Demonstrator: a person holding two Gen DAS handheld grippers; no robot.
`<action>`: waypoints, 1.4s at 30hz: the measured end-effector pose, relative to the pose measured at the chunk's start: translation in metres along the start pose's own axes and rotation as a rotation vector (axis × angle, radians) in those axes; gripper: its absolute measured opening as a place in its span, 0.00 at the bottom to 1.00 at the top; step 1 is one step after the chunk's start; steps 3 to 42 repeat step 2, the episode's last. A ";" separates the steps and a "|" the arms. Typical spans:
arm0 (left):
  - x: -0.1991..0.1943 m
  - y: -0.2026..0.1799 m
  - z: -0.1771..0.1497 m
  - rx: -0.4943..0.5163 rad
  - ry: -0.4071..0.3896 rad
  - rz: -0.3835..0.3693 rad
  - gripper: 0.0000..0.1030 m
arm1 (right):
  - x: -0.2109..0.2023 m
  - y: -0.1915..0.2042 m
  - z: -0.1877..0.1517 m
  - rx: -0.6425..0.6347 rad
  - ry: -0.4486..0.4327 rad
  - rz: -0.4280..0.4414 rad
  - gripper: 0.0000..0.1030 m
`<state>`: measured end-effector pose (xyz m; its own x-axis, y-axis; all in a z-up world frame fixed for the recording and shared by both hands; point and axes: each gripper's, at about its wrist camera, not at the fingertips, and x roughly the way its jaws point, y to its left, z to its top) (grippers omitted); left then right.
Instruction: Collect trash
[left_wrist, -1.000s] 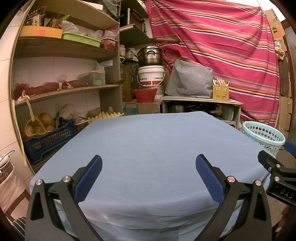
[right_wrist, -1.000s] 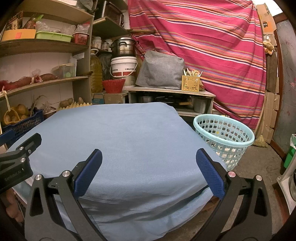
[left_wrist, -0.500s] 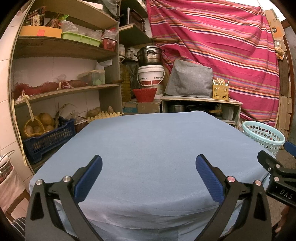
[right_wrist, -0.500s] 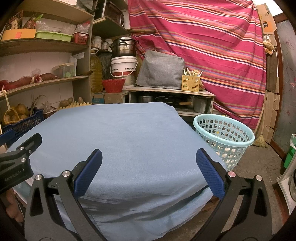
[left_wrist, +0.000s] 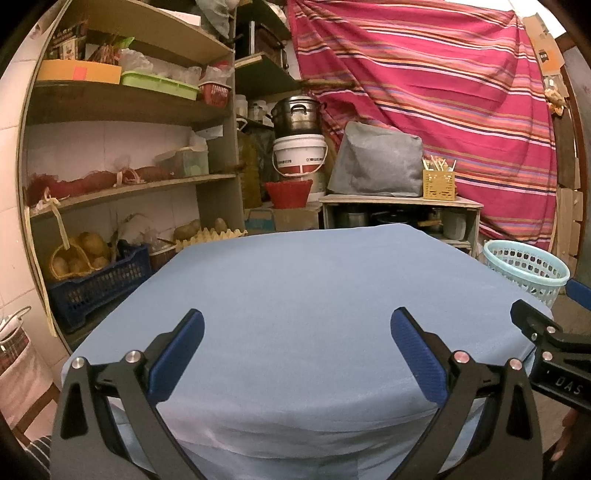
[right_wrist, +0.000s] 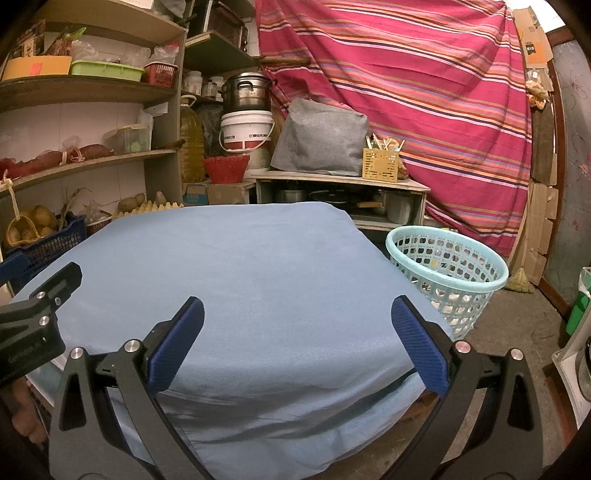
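So the trash target here is the pale turquoise perforated plastic basket (right_wrist: 447, 273), round with a rolled rim, sitting on the concrete floor (right_wrist: 517, 332) just beside the right edge of the bench. From my right wrist cam I can look down into it and only make out small bits through the holes, can't tell what. The left cam only catches its top half (left_wrist: 526, 267) past the bench corner.

The bench is draped in a smooth light blue cloth (right_wrist: 258, 280), soft folds hanging off the near edge.

My left gripper (left_wrist: 297, 354) is released, blue ribbed pads wide apart over the cloth, holding nothing. My right gripper (right_wrist: 297, 354) is the same, spread wide, nothing between the pads. Each cam catches the other gripper's black body at its frame edge.

Behind: wooden shelves (left_wrist: 122, 184) with potatoes in a wicker basket (left_wrist: 79, 254), a white plastic bucket (right_wrist: 246, 133) under a steel pot (right_wrist: 246, 92), and a pink striped cloth (right_wrist: 406, 92) hung over the wall. Only the right view shows a green object (right_wrist: 580, 306) at the far right.
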<state>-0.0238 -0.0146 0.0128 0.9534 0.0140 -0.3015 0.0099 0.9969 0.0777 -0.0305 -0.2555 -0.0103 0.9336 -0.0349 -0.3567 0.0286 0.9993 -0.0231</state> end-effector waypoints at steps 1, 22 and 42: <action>0.000 0.000 0.000 0.000 0.000 -0.001 0.96 | 0.001 -0.001 -0.001 0.000 0.001 0.000 0.96; 0.000 -0.002 0.000 -0.001 0.001 0.001 0.96 | 0.001 -0.001 -0.001 0.000 0.000 0.000 0.96; 0.000 -0.002 0.000 -0.001 0.001 0.001 0.96 | 0.001 -0.001 -0.001 0.000 0.000 0.000 0.96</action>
